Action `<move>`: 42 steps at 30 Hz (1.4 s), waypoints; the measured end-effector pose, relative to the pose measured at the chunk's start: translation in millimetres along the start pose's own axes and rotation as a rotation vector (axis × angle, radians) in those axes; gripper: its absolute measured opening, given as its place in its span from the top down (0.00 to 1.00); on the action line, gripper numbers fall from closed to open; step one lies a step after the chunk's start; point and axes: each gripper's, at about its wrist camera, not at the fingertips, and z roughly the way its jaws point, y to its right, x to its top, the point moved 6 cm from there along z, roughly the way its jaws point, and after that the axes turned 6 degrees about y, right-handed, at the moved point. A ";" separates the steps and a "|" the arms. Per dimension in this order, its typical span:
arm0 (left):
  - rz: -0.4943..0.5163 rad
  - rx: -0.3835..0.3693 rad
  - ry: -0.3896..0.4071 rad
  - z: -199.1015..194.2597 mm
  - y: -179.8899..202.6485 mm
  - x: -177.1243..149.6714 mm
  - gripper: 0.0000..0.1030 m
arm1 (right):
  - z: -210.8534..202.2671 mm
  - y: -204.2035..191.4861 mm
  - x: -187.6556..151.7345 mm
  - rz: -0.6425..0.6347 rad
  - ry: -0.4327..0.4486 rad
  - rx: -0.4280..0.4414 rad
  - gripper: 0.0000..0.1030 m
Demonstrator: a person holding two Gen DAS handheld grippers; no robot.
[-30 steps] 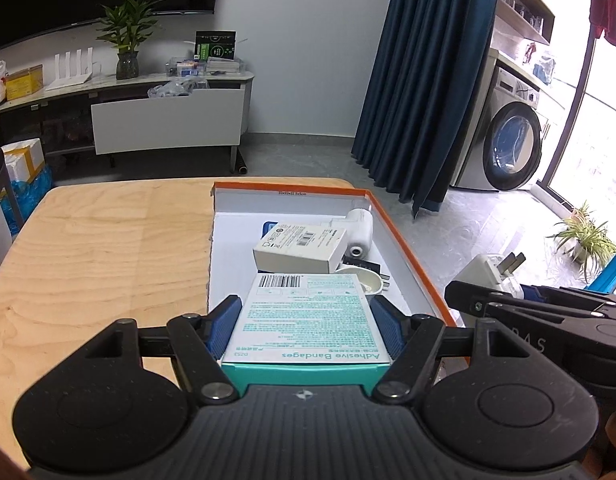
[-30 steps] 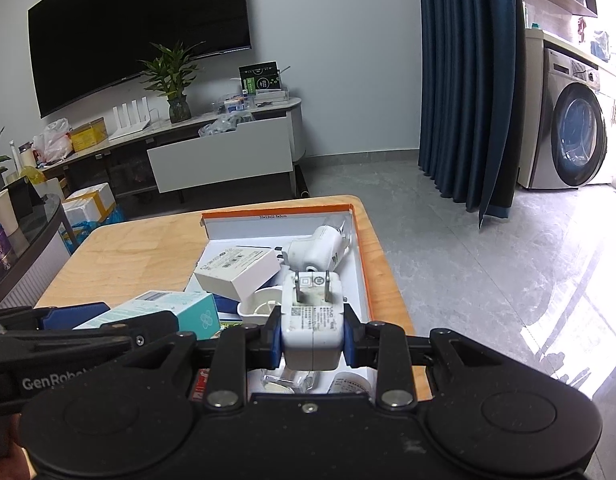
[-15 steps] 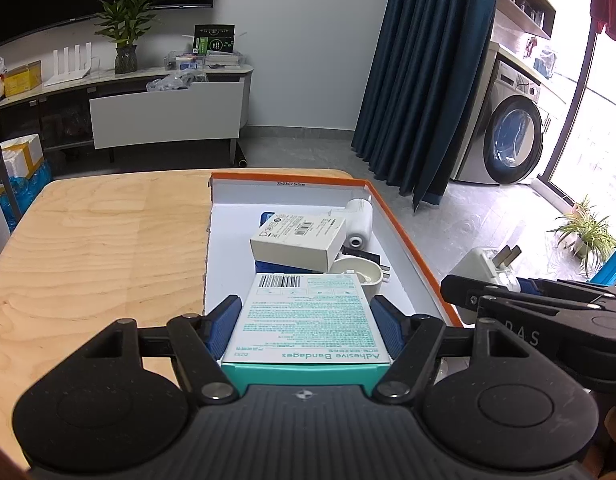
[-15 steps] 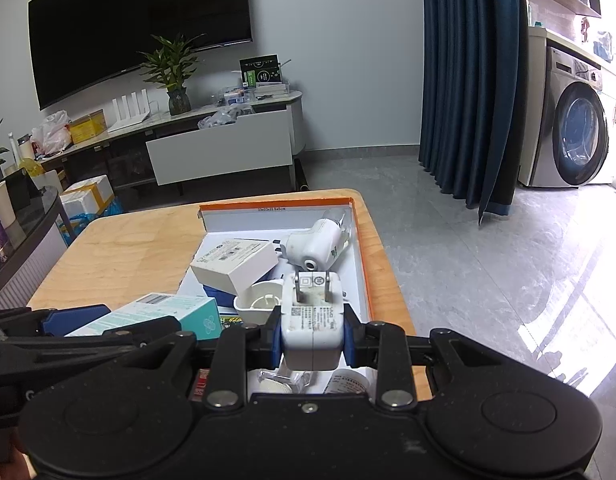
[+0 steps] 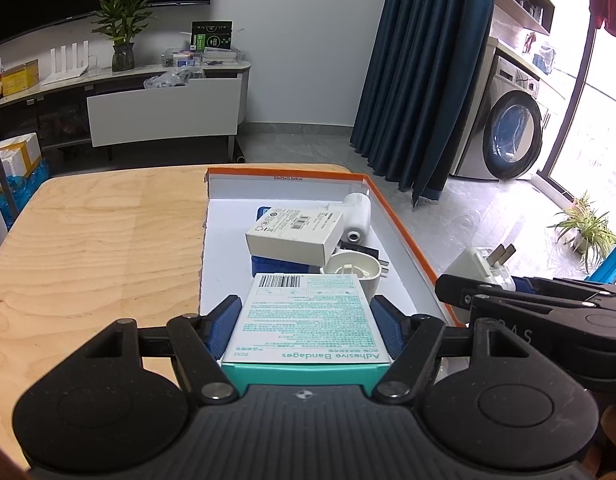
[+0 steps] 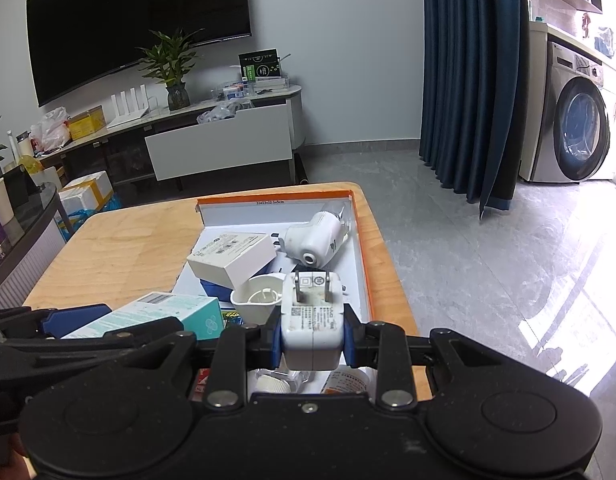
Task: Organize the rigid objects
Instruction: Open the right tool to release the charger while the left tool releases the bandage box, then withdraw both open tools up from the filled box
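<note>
Left wrist view shows the left gripper [image 5: 305,326] squeezing a teal box [image 5: 305,320] reading "Adhesive Bandages" above the orange-edged tray [image 5: 408,236], while the right gripper [image 6: 312,334] pinches a white plug charger [image 6: 312,320].

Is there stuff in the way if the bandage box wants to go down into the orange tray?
Yes. The bandage box, clamped in the left gripper, sits over the orange tray. Right ahead of it lie a white cup and a white carton. The tray's left side looks bare.

right gripper [image 6: 312,334] clamping white charger [image 6: 311,320], orange-rimmed tray [image 6: 362,248]
</note>
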 end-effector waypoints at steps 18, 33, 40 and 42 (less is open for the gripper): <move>-0.007 -0.012 -0.027 8.9 -0.6 -5.5 0.31 | 3.4 5.1 0.2 0.019 0.010 -0.014 0.54; 0.006 -0.010 -0.018 -0.2 8.0 -6.1 0.02 | -38.0 22.1 11.5 0.038 0.101 -0.068 0.33; 0.006 0.100 -0.019 -35.0 5.9 -0.4 0.00 | -67.3 19.1 4.9 0.019 0.106 -0.042 0.28; -0.008 0.092 -0.041 -39.6 6.2 -5.8 0.00 | -72.8 18.1 -0.8 0.008 0.093 -0.035 0.27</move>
